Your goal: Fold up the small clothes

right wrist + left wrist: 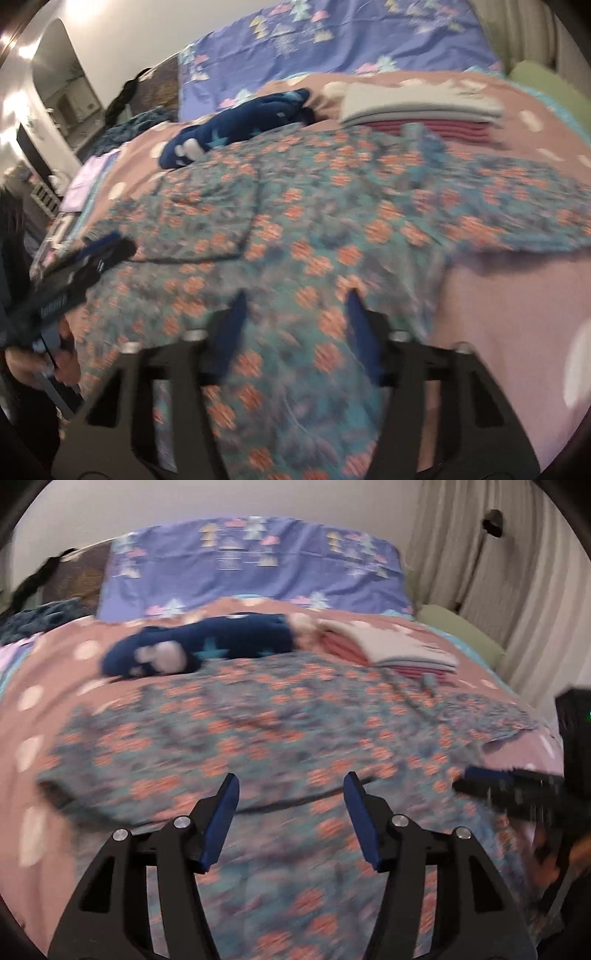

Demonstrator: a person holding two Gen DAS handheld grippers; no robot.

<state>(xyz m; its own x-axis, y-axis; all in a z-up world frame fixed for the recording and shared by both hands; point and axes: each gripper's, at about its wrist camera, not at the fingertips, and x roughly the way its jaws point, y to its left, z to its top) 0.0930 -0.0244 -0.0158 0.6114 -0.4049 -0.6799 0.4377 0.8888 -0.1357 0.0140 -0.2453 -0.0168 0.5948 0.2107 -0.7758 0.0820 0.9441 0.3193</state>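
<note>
A teal garment with orange flowers (303, 236) lies spread across the bed, one side already folded inward. Beyond it sit a crumpled navy star-patterned piece (207, 646) and a folded stack (402, 650).

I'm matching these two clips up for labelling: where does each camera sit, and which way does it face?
Left wrist: on the left gripper, looking down along its open fingers over the floral garment toward the purple pillow; the right gripper enters at right.
Right wrist: on the right gripper, angled down at the garment's right side; the left gripper and hand show at left.
Shared: the garment, navy clothing, folded stack, pillow.
</note>
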